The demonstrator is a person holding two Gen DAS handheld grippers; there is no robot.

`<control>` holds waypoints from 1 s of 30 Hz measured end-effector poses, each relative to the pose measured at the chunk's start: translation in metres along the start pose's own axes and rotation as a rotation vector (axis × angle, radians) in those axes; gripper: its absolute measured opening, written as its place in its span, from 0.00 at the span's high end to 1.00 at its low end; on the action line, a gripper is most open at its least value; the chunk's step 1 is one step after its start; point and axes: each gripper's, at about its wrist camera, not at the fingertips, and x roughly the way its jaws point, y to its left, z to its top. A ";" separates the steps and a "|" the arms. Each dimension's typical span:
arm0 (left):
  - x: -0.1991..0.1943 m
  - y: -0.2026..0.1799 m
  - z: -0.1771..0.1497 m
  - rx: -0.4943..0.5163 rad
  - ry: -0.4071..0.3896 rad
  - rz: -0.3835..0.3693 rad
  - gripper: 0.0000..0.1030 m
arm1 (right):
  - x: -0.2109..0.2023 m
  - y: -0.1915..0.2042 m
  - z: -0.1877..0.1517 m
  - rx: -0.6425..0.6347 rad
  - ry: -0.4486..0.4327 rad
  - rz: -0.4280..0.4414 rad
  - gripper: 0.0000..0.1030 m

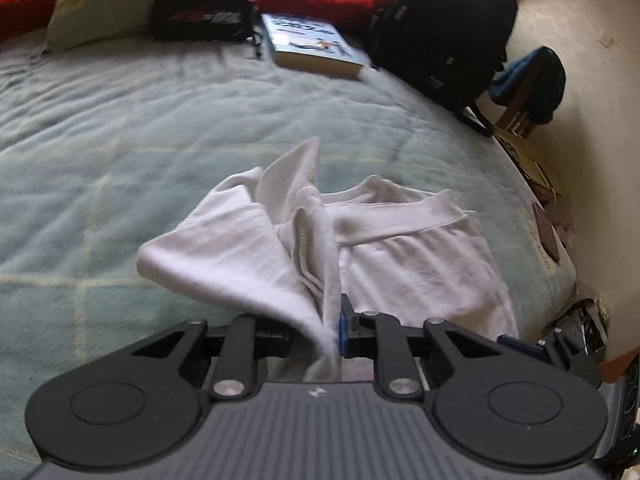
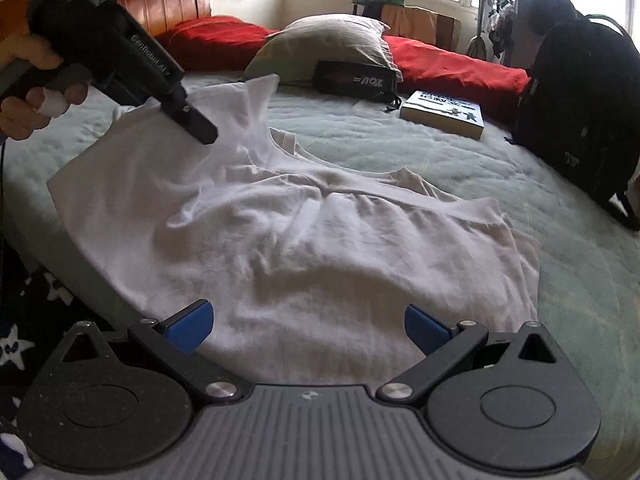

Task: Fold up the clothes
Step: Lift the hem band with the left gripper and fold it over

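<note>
Shirt [image 2: 320, 248], white, lies spread on the bed [image 2: 560, 264] over a pale green blanket, its collar end toward the pillows and its lower body near the bed's front edge. One side of it is lifted off the blanket into a raised fold [image 1: 288, 216]. The left hand-held gripper [image 1: 334, 332] is closed on that raised cloth, which runs down between its fingers; from the right wrist view it reaches in from the upper left [image 2: 200, 128], held by a hand [image 2: 36, 92]. The right hand-held gripper [image 2: 308, 326] hangs over the shirt's near hem with its jaws wide apart, holding nothing. Farther back on the bed lie a book [image 2: 444, 114], a black pouch [image 2: 356, 76], a grey pillow [image 2: 324, 44] and a red blanket [image 2: 452, 64]. A black backpack [image 2: 580, 112] stands at the right.
</note>
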 end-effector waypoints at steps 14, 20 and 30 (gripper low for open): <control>0.022 -0.076 0.027 0.048 0.046 -0.061 0.83 | -0.030 -0.040 -0.026 0.125 -0.073 0.018 0.00; 0.054 -0.107 0.038 0.053 0.101 -0.052 0.83 | -0.039 -0.055 -0.036 0.168 -0.084 0.002 0.00; 0.115 -0.131 0.037 0.028 0.181 -0.045 0.83 | -0.047 -0.083 -0.050 0.262 -0.087 -0.015 0.00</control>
